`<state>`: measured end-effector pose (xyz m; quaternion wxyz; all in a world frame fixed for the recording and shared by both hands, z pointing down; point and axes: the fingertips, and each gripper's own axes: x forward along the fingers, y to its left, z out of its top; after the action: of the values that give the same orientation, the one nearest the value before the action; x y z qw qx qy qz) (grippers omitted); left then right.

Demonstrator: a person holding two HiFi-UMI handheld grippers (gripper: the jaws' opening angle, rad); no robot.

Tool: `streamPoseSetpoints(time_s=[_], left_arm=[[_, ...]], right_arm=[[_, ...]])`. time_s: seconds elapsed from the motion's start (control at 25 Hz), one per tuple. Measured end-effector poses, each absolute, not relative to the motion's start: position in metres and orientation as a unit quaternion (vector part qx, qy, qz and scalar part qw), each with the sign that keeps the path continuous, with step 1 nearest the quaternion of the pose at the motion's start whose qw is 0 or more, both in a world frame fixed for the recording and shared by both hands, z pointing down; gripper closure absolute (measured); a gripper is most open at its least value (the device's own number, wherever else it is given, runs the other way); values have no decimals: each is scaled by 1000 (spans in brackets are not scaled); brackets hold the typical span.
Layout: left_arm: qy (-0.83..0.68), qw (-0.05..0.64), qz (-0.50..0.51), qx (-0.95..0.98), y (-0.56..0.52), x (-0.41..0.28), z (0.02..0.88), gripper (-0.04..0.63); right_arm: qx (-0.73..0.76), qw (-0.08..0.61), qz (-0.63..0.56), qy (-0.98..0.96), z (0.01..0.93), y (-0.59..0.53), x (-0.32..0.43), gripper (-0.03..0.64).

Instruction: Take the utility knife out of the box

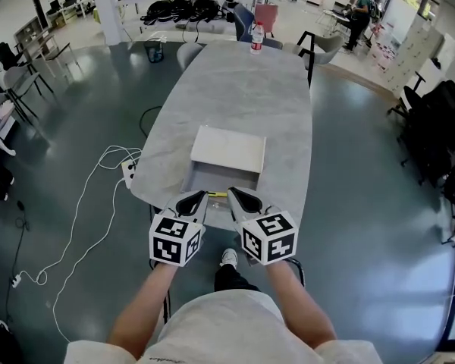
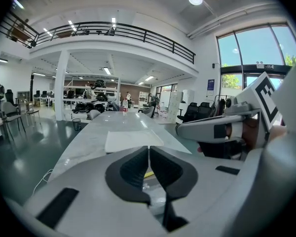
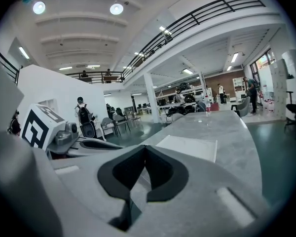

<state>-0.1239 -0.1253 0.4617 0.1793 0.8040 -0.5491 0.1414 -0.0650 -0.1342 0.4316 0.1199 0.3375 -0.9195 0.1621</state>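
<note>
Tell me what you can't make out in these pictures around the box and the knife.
- Utility knife: head view shows only a yellow sliver; the left gripper and right gripper cover the rest.
- Box interior: head view, near part hidden under both grippers.
- Right gripper view: knife blocked by that gripper's own body.
- Bottle label: head view, too small.
</note>
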Motion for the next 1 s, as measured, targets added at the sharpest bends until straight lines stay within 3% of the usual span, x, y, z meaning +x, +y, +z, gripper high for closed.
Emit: streamPoseSetpoints(time_s=[0.48, 1.0], left_arm=[[-440, 176, 254, 843, -200, -113, 502, 575], [-195, 124, 452, 861, -209, -92, 569, 574]], right_arm=[[321, 138, 175, -920, 449, -216, -70, 612], [306, 145, 181, -924, 467, -255, -63, 612]])
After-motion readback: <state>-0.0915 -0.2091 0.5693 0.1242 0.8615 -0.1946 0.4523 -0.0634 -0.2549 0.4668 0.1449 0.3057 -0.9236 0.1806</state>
